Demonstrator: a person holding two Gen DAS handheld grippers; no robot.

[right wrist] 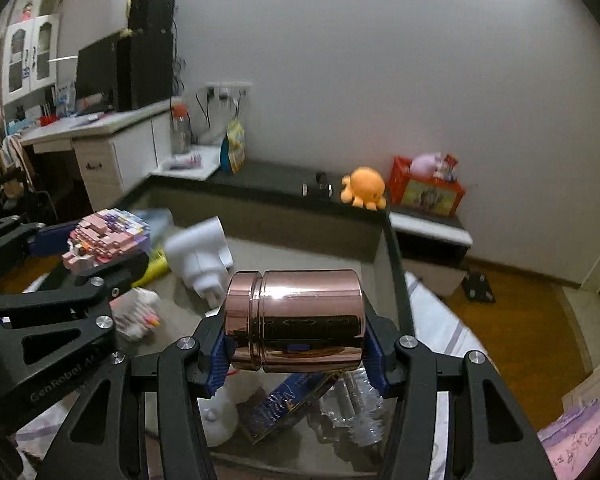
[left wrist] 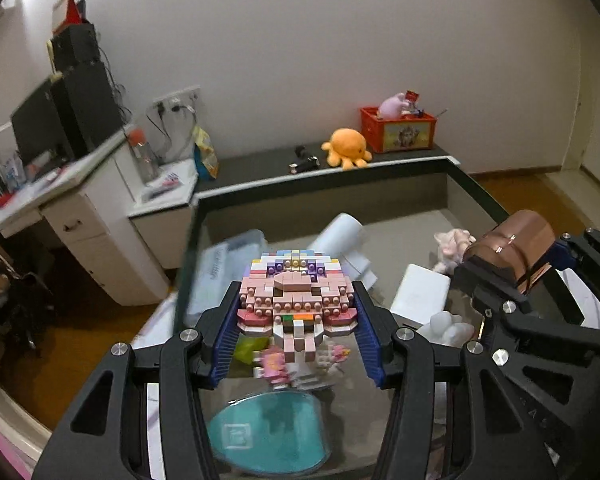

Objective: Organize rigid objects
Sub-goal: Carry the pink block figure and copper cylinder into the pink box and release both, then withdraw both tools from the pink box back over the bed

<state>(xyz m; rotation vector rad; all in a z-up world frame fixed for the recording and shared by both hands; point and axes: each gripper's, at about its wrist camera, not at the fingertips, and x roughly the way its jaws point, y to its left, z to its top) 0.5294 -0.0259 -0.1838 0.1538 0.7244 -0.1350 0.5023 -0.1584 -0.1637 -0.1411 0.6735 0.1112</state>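
Right now my left gripper (left wrist: 296, 320) is clamped on a pink brick-built figure (left wrist: 296, 292), its blue pads pressing the figure's two sides, and the figure sits upright between my fingers, raised above the glass-topped table (left wrist: 476, 192). My right gripper (right wrist: 296, 344) grips a shiny copper canister (right wrist: 294, 320) lying on its side, one pad against the lid end and the other against the base. From the left wrist view that canister shows to the right of my left gripper, a little farther ahead. From the right wrist view the brick figure sits off to the left, at about the same height.

Below my left fingers lies a teal heart-shaped pad (left wrist: 268, 436), seen through the glass, and just under the figure there is a small pink and white toy (left wrist: 276, 364). Ahead of both grippers a white plug-like block (right wrist: 198, 260) lies tilted. To the right of my left gripper sits a white box (left wrist: 420, 296). Far ahead, on a dark ledge by the wall, sit an orange plush octopus (left wrist: 346, 148) and, just beside it, a red crate (left wrist: 398, 128) with toys in it.
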